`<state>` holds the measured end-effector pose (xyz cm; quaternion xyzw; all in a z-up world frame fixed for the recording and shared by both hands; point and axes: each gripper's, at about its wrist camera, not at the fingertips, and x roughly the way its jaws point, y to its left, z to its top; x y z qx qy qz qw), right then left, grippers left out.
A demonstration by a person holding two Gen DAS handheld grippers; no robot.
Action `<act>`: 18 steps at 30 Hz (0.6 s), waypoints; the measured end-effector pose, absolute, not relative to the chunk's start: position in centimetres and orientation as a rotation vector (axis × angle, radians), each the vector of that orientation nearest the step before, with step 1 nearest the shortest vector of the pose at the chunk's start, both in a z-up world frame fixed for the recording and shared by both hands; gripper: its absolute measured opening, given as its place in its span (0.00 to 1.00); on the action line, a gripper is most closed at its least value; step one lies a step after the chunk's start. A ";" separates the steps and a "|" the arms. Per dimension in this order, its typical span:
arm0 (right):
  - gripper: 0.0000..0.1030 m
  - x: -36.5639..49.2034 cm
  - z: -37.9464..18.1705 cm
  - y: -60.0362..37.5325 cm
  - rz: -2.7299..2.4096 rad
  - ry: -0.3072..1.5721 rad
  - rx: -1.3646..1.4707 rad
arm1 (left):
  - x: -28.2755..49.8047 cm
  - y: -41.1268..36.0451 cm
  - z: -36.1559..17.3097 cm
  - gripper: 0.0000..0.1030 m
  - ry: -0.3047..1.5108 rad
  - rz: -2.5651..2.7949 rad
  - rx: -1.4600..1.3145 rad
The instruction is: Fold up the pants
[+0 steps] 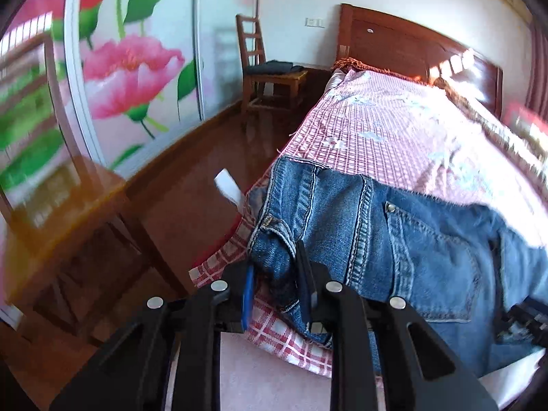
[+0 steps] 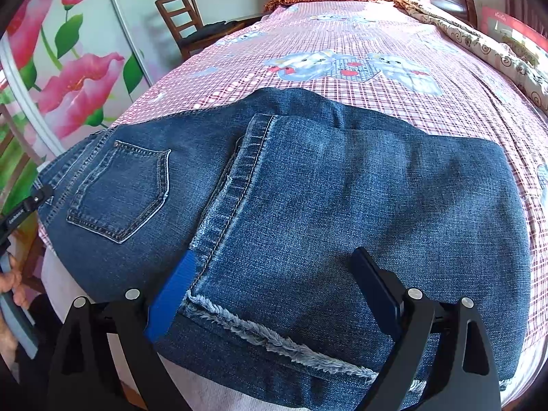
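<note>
Blue jeans (image 2: 308,188) lie folded across the near end of a bed, back pocket (image 2: 120,191) to the left and the frayed leg hem (image 2: 274,339) nearest me. My right gripper (image 2: 274,257) stands open, its blue and black fingers straddling the folded leg just above the hem. My left gripper (image 1: 275,281) is at the waistband corner (image 1: 274,236) by the bed's left edge, jaws narrow with the denim pinched between them. That gripper also shows at the left edge of the right wrist view as a black piece (image 2: 34,202), with a person's hand (image 2: 10,287) below it.
The bed carries a pink checked sheet (image 2: 342,34) and has a wooden headboard (image 1: 411,44). A patterned quilt (image 2: 496,58) lies along its right side. A wooden chair (image 1: 267,65) stands by the wall, a flower-painted wardrobe (image 1: 130,68) at left, and a wooden table (image 1: 68,212) close by.
</note>
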<state>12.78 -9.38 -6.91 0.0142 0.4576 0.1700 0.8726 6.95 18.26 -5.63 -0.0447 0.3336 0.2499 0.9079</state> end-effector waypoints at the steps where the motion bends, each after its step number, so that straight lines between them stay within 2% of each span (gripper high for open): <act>1: 0.88 12.8 -6.9 -9.4 0.356 0.958 0.029 | 6.9 17.0 -5.7 0.19 0.676 0.522 0.003; 4: 0.88 12.7 -6.9 -9.5 0.366 0.957 0.031 | 6.6 14.4 -6.4 0.19 0.651 0.530 0.187; 7: 0.88 12.7 -6.9 -9.4 0.365 0.958 0.027 | 6.6 14.2 -7.0 0.19 0.663 0.543 0.247; 10: 0.88 12.8 -6.9 -9.4 0.362 0.961 0.025 | 6.8 14.1 -7.3 0.24 0.689 0.595 0.295; 11: 0.88 12.8 -6.9 -9.4 0.362 0.962 0.023 | 6.8 13.9 -7.0 0.29 0.682 0.618 0.310; 13: 0.88 12.8 -6.9 -9.3 0.362 0.963 0.021 | 6.6 13.1 -6.6 0.29 0.661 0.625 0.346; 15: 0.88 12.9 -6.9 -9.3 0.360 0.966 0.019 | 7.1 12.8 -6.9 0.38 0.687 0.595 0.317; 18: 0.88 13.0 -6.8 -9.3 0.365 0.976 0.018 | 7.9 14.0 -7.7 0.38 0.744 0.631 0.264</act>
